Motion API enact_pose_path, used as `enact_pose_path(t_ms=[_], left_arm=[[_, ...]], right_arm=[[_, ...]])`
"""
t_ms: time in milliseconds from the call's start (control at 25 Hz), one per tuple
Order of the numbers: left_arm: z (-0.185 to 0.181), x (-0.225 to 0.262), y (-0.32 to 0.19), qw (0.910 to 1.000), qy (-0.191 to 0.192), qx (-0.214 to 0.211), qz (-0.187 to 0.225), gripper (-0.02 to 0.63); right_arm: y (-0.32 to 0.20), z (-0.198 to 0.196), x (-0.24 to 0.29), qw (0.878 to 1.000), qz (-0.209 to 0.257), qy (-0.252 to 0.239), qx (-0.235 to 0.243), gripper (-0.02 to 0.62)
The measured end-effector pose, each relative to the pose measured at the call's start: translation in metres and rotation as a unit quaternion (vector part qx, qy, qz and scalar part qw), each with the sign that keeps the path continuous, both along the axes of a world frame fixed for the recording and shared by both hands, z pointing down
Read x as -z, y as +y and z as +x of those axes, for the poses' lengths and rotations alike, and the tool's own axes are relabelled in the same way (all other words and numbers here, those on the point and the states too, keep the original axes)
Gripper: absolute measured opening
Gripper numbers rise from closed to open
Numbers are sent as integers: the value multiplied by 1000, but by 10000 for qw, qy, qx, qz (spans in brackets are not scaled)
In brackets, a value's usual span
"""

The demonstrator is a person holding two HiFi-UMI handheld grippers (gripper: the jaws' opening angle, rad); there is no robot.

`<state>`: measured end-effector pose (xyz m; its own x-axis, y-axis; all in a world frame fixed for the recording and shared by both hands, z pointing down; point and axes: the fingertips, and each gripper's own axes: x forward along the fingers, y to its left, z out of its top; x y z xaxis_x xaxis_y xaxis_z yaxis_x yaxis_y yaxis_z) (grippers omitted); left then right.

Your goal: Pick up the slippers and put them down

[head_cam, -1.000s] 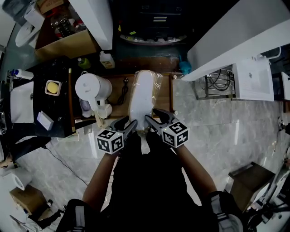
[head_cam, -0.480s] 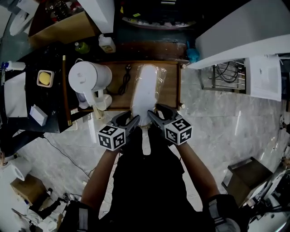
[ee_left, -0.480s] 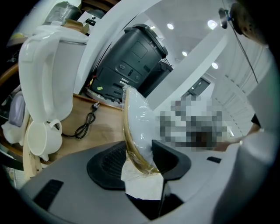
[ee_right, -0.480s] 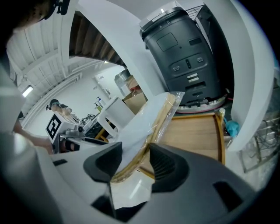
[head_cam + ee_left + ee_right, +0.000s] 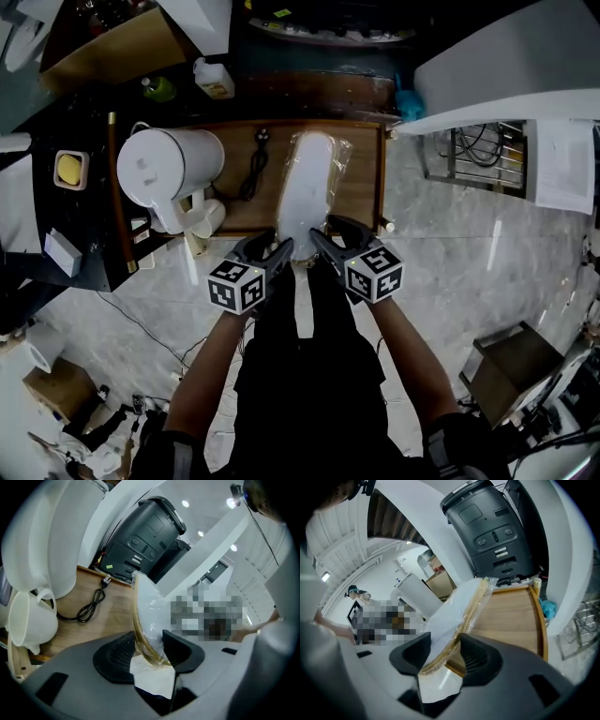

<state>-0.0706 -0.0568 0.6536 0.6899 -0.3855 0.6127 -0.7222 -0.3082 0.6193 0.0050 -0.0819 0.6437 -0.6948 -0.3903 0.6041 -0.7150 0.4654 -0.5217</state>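
A pair of white slippers in a clear plastic bag (image 5: 307, 187) is held above a wooden tray table (image 5: 361, 173), its long axis pointing away from me. My left gripper (image 5: 278, 251) is shut on the bag's near left edge, and my right gripper (image 5: 323, 246) is shut on the near right edge. In the left gripper view the wrapped slippers (image 5: 149, 613) rise edge-on from between the jaws. From the right gripper view the slippers (image 5: 457, 613) show a tan sole edge clamped between the jaws.
A white electric kettle (image 5: 169, 173) and a cream mug (image 5: 202, 225) stand on the tray's left, with a black power cord (image 5: 253, 173) beside them. A dark appliance (image 5: 145, 541) stands behind the tray. White counters (image 5: 506, 66) flank the right; marble floor (image 5: 450, 281) lies below.
The view has drifted, so the tray and kettle sit lower and larger in the picture. Both grippers stay clamped on the near end of the bagged slippers.
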Motion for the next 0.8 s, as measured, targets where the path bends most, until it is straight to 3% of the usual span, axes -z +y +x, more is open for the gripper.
enact_pose_path(t_ms=[400,800], left_arm=[[2,-45,-17,9998,-129,119,-137,187],[4,-76,-22,9980,-406,326,-369,186]], right_arm=[[-18,2,-48,9999,-139,50,-47,199],[-20,0,-74,9989,-283,312,199,195]])
